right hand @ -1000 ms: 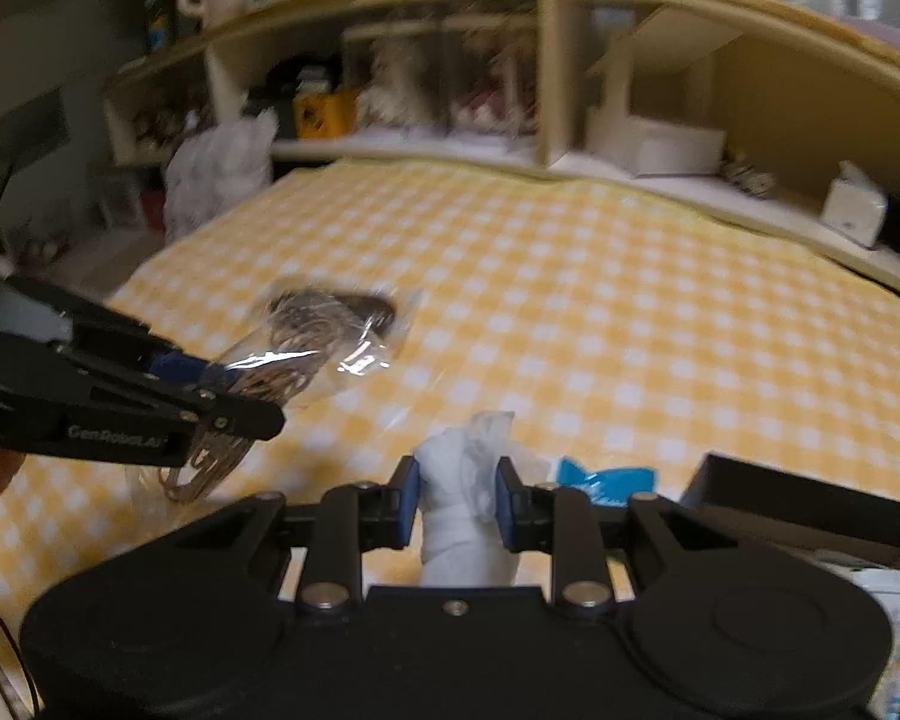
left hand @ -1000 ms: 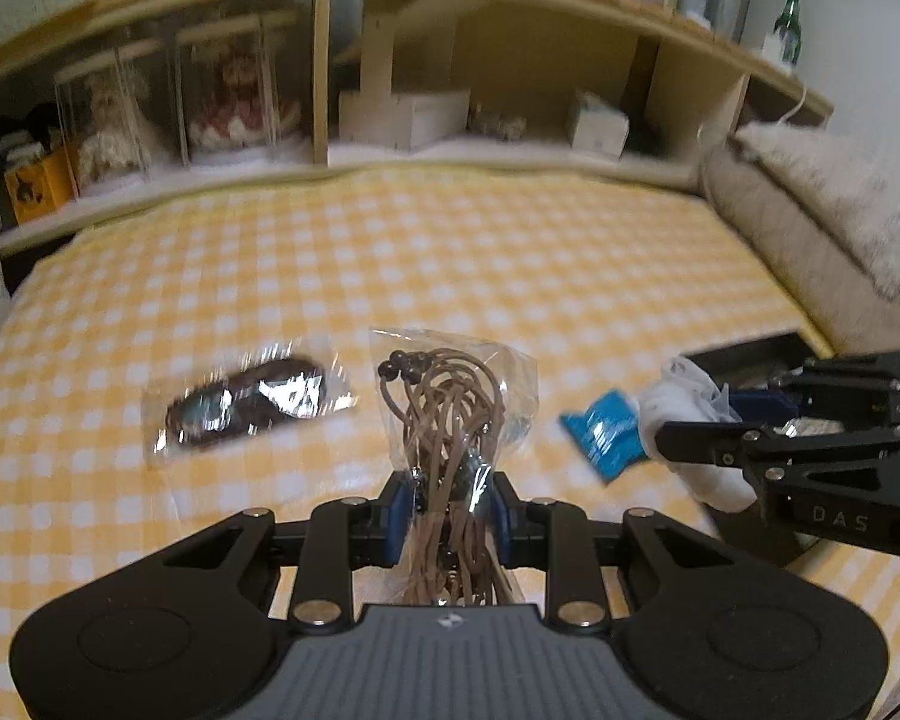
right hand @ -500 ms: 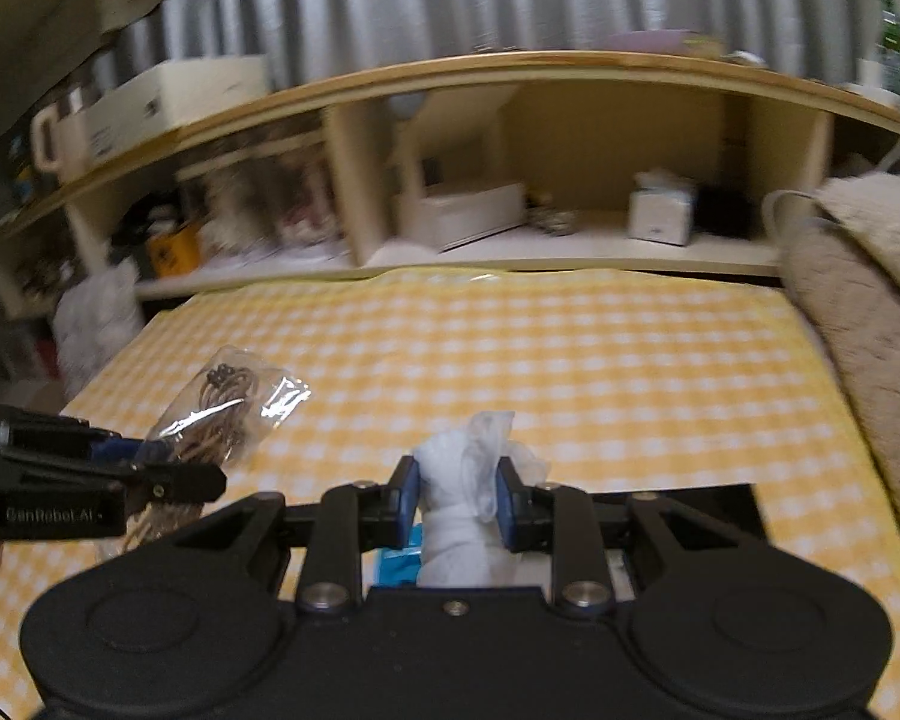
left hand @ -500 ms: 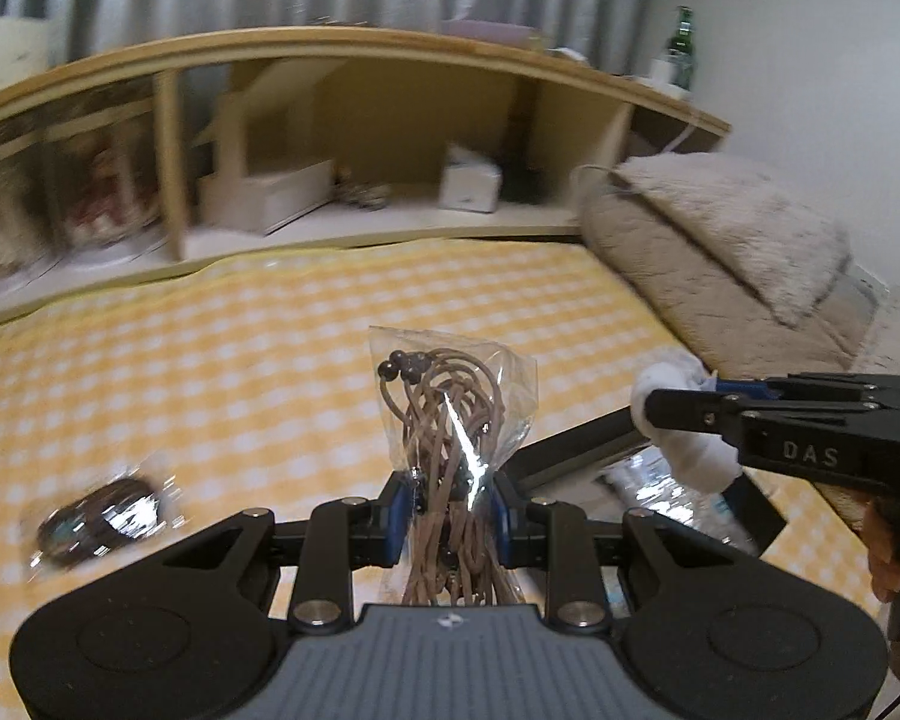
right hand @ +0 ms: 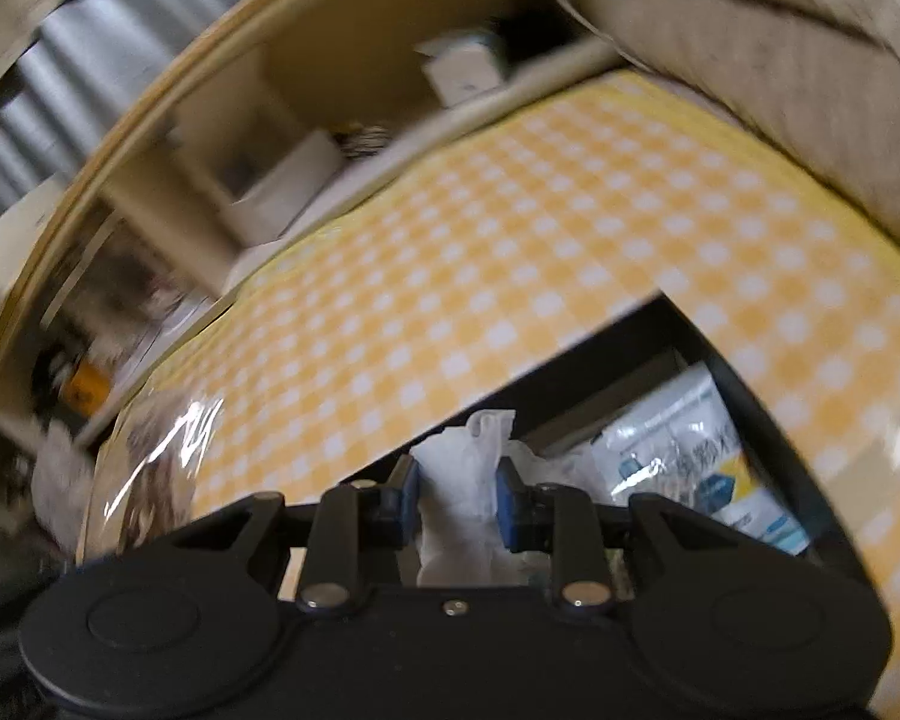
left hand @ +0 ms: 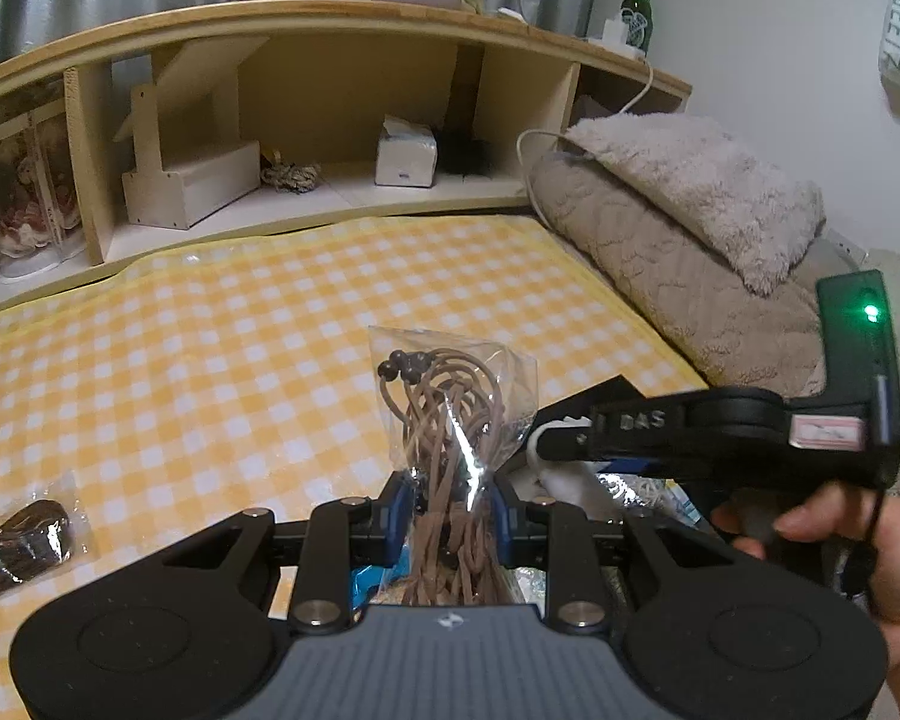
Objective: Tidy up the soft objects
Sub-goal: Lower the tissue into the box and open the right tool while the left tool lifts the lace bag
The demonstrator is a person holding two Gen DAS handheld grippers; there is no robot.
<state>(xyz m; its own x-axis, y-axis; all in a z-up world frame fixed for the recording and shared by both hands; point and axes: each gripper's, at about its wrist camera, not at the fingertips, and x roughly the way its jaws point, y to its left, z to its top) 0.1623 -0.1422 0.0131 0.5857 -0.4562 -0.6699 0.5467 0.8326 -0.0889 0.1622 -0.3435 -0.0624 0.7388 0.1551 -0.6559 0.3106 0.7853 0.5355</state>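
**Both hands full, black box dead ahead**

Far left on the yellow checked cloth (left hand: pixel 210 360), a small bagged dark bundle (left hand: pixel 21 546) lies alone, well apart from everything else and not yet collected. My left gripper (left hand: pixel 447 510) is clamped on the clear bag of brown cords (left hand: pixel 450 420), which stands upright between the blue pads. Just right of it, my right gripper (right hand: pixel 457 501) pinches a crumpled white cloth (right hand: pixel 468 480), tilted over the open black box (right hand: pixel 774 450), where shiny packets (right hand: pixel 690 456) already lie. The risks, as I read them: the two grippers are close here, so dropping both at once could knock them together. The slick plastic could slide out early. The cloth could snag a pad or drape over the box rim.
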